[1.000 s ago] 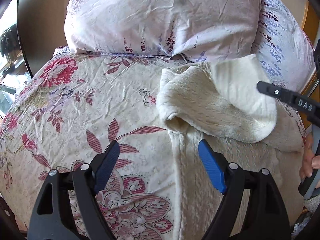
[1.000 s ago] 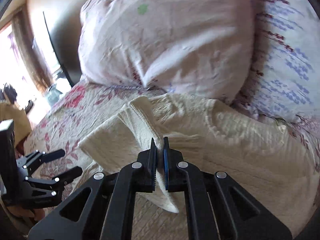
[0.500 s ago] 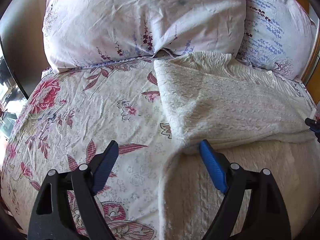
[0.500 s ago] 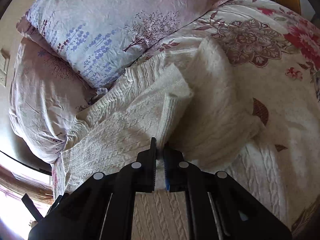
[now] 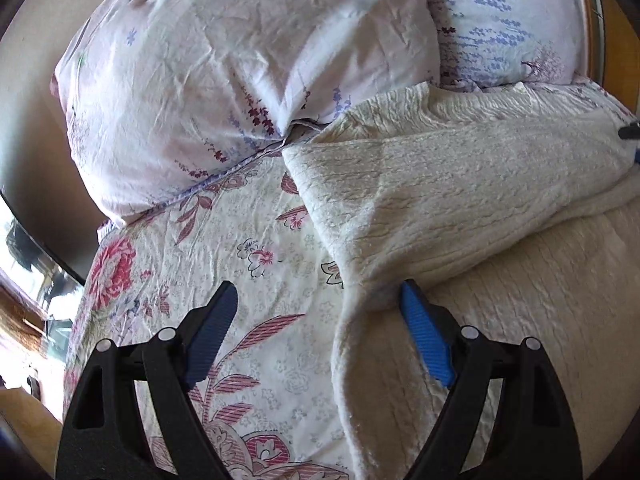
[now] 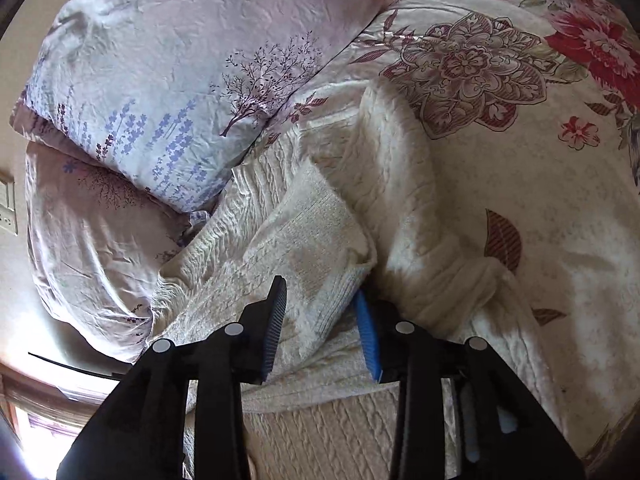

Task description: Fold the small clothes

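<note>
A cream cable-knit sweater (image 5: 448,208) lies on the floral bedspread (image 5: 240,264), with one sleeve folded across its body. My left gripper (image 5: 320,320) is open and empty, hovering over the sweater's left edge below the fold. In the right wrist view the sleeve's cuff (image 6: 320,240) lies between the fingers of my right gripper (image 6: 322,320), which is open around it. The right gripper's tip shows at the far right edge of the left wrist view (image 5: 630,132).
Two pale floral pillows (image 5: 240,72) (image 5: 500,20) lie at the head of the bed, touching the sweater's top. A second sleeve (image 6: 404,184) lies spread on the bedspread (image 6: 540,160). A wooden headboard edge (image 5: 612,48) is at far right.
My right gripper carried the sleeve across the sweater's body, laid it down and opened, letting go of the cuff. My left gripper stayed open and shifted slightly.
</note>
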{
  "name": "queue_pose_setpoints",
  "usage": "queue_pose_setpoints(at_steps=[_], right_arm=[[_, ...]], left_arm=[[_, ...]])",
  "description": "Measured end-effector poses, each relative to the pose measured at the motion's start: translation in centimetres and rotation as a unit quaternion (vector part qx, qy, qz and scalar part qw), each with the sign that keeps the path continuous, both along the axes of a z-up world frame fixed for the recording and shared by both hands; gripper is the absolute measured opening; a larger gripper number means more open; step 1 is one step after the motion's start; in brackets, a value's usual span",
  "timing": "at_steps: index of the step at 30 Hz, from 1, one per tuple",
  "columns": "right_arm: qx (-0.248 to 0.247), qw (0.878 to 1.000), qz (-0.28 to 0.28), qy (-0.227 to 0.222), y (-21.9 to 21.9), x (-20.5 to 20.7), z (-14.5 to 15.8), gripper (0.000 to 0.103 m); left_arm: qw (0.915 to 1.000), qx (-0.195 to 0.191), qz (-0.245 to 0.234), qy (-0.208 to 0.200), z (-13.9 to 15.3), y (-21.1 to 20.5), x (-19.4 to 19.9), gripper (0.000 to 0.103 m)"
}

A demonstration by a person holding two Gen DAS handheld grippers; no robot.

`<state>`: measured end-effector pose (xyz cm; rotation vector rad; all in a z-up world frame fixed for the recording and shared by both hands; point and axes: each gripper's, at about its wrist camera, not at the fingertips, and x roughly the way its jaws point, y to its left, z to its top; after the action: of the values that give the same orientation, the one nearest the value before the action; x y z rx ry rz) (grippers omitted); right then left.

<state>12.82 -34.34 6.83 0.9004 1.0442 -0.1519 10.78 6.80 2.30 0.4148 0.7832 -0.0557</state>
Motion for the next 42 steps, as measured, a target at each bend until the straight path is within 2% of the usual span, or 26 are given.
queue_pose_setpoints(at_steps=[4, 6, 11, 18, 20, 21, 24, 28, 31, 33, 35, 38, 42], right_arm=[[0.004, 1.0, 0.002, 0.003, 0.0, 0.2, -0.1, 0.039], [0.004, 1.0, 0.003, 0.003, 0.0, 0.2, -0.2, 0.039], [-0.004, 1.0, 0.007, 0.0, 0.1, 0.4, -0.1, 0.039], [-0.013, 1.0, 0.011, -0.002, 0.1, 0.7, -0.1, 0.038], [-0.023, 1.0, 0.019, 0.003, 0.2, 1.0, -0.2, 0.014], [-0.025, 0.999, 0.028, 0.003, 0.4, 1.1, -0.1, 0.006], [-0.029, 0.999, 0.03, -0.022, 0.7, 0.4, 0.8, 0.006], [-0.032, 0.999, 0.029, -0.007, 0.9, -0.4, 0.3, 0.006], [-0.036, 0.999, 0.024, 0.014, 0.9, -0.9, -0.9, 0.006], [-0.052, 0.998, 0.043, 0.019, 1.2, -0.6, -0.5, 0.007], [-0.064, 0.996, 0.056, 0.019, 1.1, -0.5, 0.2, 0.013], [-0.102, 0.994, 0.038, -0.008, 0.2, -1.0, 2.1, 0.026], [-0.125, 0.991, 0.047, -0.015, -0.5, 0.6, 2.9, 0.029]], left_arm=[[0.9941, 0.082, -0.064, -0.028, -0.8, -1.2, -1.4, 0.083], [0.9916, 0.102, -0.069, -0.038, -1.1, -1.4, -1.4, 0.083], [0.9917, 0.113, -0.015, -0.059, -0.8, -1.0, 0.5, 0.083], [0.9893, 0.132, -0.014, -0.06, -1.0, -1.1, 1.2, 0.083], [0.989, 0.135, -0.006, -0.061, -1.1, -0.9, 1.2, 0.083], [0.9895, 0.132, 0.004, -0.059, -1.1, -0.8, 1.2, 0.083], [0.9939, 0.091, 0.044, -0.044, -0.6, 0.7, 1.8, 0.084], [0.995, 0.057, 0.079, -0.023, -0.6, 1.6, 2.2, 0.086], [0.9922, -0.015, 0.122, 0.022, -0.8, 3.1, 2.9, 0.087], [0.9884, -0.062, 0.131, 0.044, -0.4, 4.1, 3.0, 0.089], [0.9896, -0.082, 0.112, 0.037, 0.4, 4.6, 2.1, 0.09], [0.9904, -0.103, 0.091, 0.013, 2.1, 5.5, 0.4, 0.094], [0.9809, -0.16, 0.105, -0.035, 4.7, 6.6, 0.6, 0.094]])
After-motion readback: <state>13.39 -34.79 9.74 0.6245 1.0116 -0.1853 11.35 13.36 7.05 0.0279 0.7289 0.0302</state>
